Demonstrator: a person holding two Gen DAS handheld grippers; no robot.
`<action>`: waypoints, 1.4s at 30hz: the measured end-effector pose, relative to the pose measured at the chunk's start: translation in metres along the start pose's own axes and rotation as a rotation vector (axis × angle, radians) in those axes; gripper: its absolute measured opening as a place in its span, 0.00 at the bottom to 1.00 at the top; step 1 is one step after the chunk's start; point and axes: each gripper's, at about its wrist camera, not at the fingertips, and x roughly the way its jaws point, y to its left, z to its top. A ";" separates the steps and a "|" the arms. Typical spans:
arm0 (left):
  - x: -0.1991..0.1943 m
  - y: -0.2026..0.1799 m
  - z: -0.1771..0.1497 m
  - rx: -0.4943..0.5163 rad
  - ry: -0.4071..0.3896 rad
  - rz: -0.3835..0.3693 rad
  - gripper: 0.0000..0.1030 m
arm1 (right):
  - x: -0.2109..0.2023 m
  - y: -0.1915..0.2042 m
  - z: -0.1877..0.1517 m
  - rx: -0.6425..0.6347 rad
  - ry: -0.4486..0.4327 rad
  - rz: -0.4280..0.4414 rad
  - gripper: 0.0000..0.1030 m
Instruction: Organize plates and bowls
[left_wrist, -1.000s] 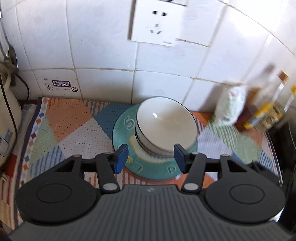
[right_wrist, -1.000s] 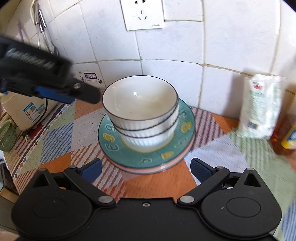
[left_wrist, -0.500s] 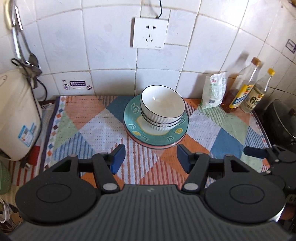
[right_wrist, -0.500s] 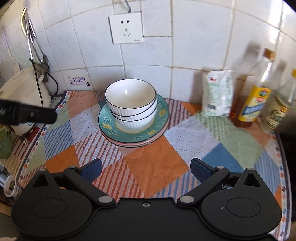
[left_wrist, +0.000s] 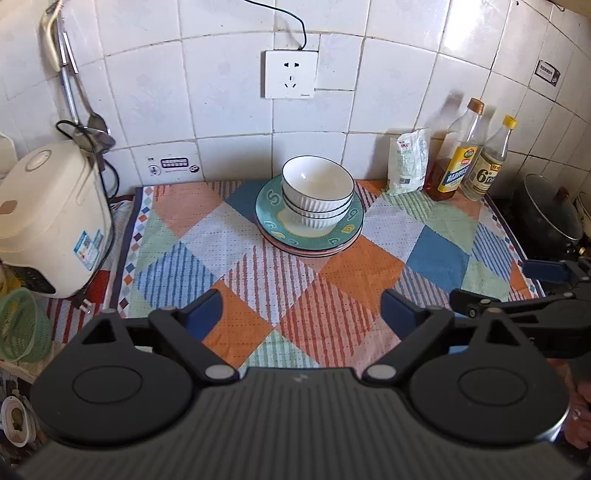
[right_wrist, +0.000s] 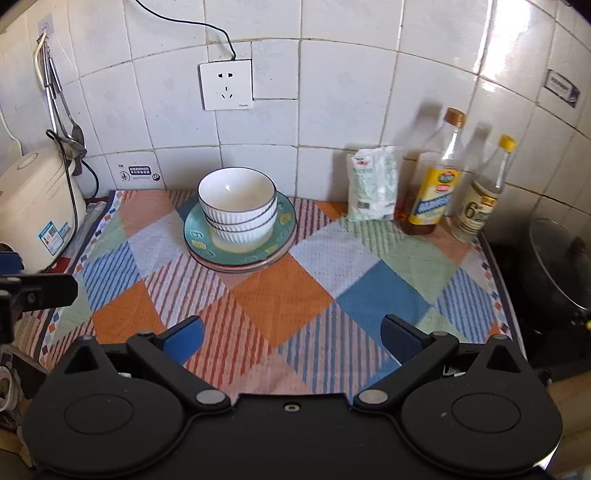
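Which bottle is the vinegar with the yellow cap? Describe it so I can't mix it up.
Start at the wall socket and go right along the tiled wall past the white packet. Two bottles stand there: the yellow-capped bottle is the right-hand one, nearest the black pot, shorter than the brown-capped bottle, with a big "6" on its label.

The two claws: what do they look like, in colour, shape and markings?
Both look alike. The left claw and the right claw each have a black body with two round discs, black linkage arms joined by silver rivets, and two fingers tipped with blue pads. The left body is ribbed dark grey with a small light mark; the right body is smooth black with one small screw.
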 end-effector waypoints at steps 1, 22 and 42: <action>-0.003 0.000 -0.002 -0.004 0.007 0.007 0.91 | -0.005 0.002 -0.003 0.002 -0.005 -0.009 1.00; -0.042 -0.003 -0.050 0.003 -0.125 0.140 0.92 | -0.057 0.010 -0.046 0.070 -0.137 -0.063 1.00; -0.035 -0.008 -0.067 0.022 -0.106 0.156 0.92 | -0.052 0.015 -0.067 0.053 -0.138 -0.096 1.00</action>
